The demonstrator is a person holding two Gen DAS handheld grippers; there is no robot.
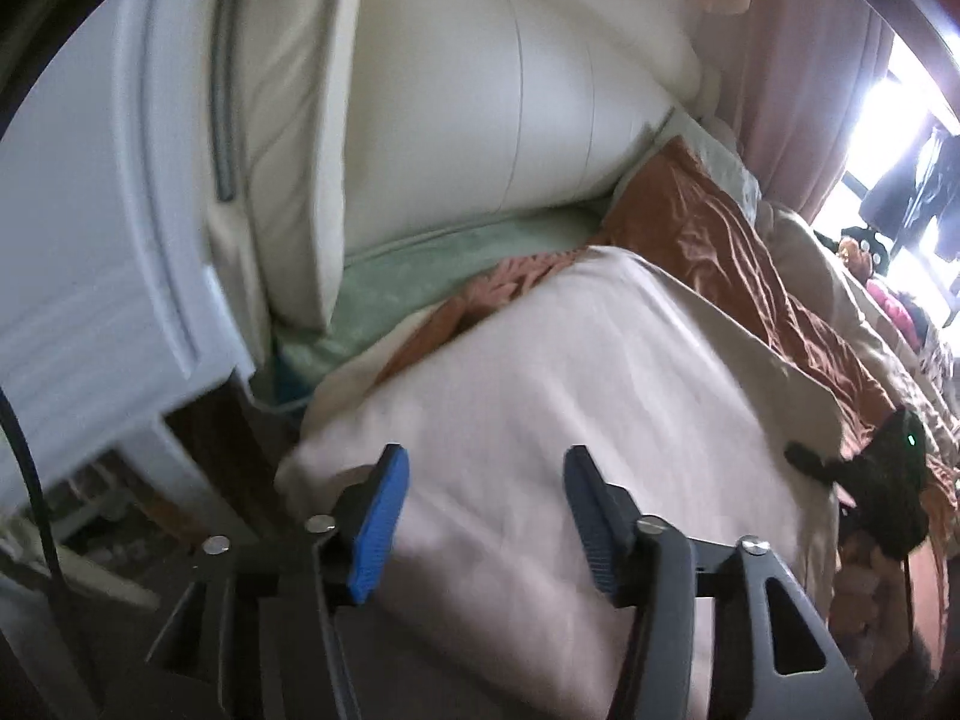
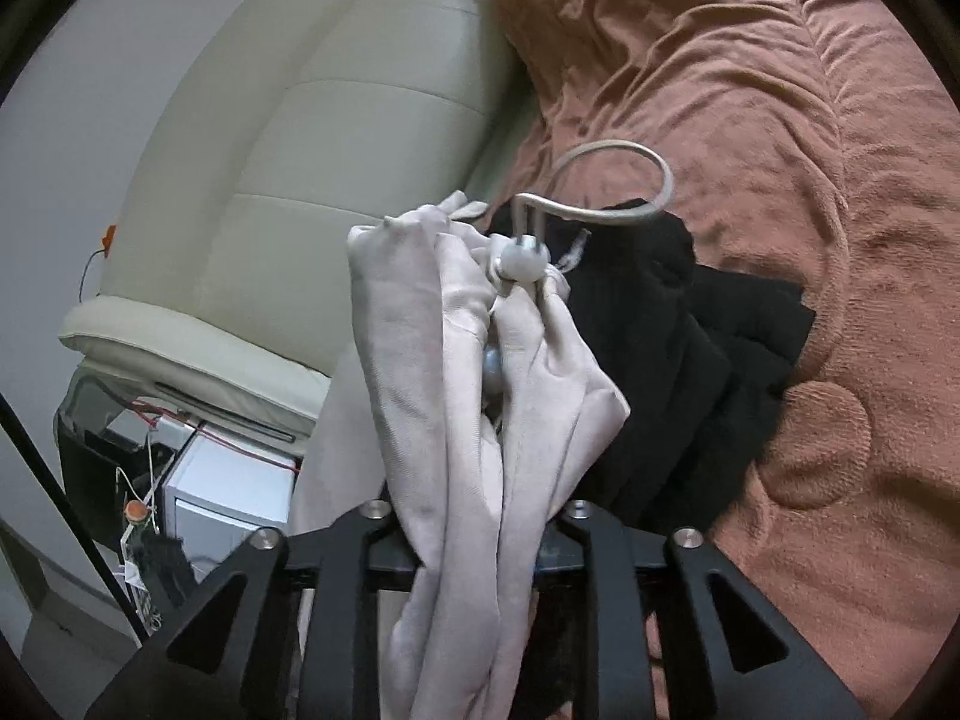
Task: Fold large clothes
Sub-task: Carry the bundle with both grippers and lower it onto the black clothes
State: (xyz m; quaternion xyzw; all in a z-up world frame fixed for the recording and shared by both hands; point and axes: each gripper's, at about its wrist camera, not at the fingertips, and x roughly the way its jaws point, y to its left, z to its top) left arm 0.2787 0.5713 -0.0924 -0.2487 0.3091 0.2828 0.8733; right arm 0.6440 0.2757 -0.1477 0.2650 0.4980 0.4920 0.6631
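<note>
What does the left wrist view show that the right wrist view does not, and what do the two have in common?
Left wrist only: the left gripper with blue pads, open over a spread pale cloth, nothing between its fingers; a green sheet, pink curtain and bright window.

Right wrist only: the right gripper with a bunched pale garment between its fingers, a metal hanger hook at the top of the bunch, and black clothing behind it.

Both: the cream headboard and rust-orange blanket.
</note>
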